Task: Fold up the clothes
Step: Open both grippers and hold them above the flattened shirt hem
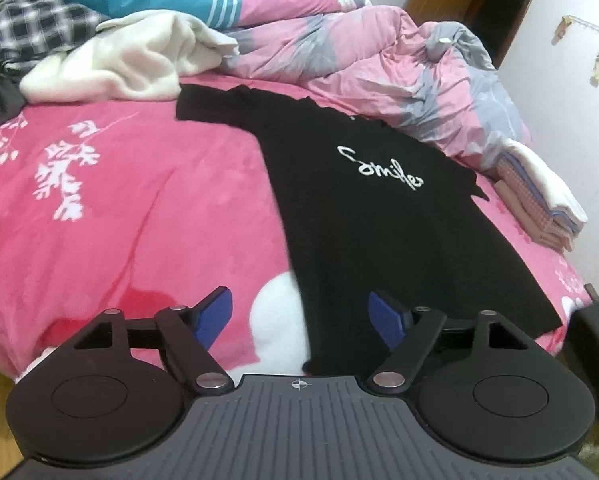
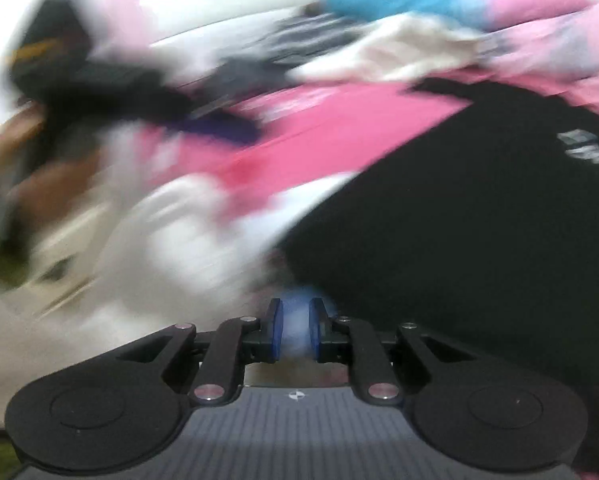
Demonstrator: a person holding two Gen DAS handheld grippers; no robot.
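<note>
Our left hand-held gripper (image 1: 299,320) hovers with its blue pads (image 1: 213,316) set wide apart and nothing between them, just above the near hem of the black T-shirt (image 1: 379,220). One pad sits over the shirt's lower edge, the other over the pink bed cover (image 1: 139,220) beside it.

Our right hand-held gripper (image 2: 295,330) shows its blue pads (image 2: 274,330) drawn close, with a narrow pale gap between them; the right wrist view is badly smeared, so we cannot tell whether any cloth is pinched there. It appears to sit near the shirt's lower left corner, the black T-shirt (image 2: 459,220) filling the right side of that view.

The shirt lies spread flat on the bed, front up, with white script lettering (image 1: 381,168) across the chest, the collar at the far end and one sleeve stretched out to the left. Beyond the collar lies a crumpled cream garment (image 1: 131,64), and further left a black-and-white checked garment (image 1: 31,28). A pink and grey quilt (image 1: 379,64) is bunched along the far right side, touching the shirt's shoulder. A stack of folded clothes (image 1: 539,196) sits at the bed's right edge, near the shirt's right sleeve.
</note>
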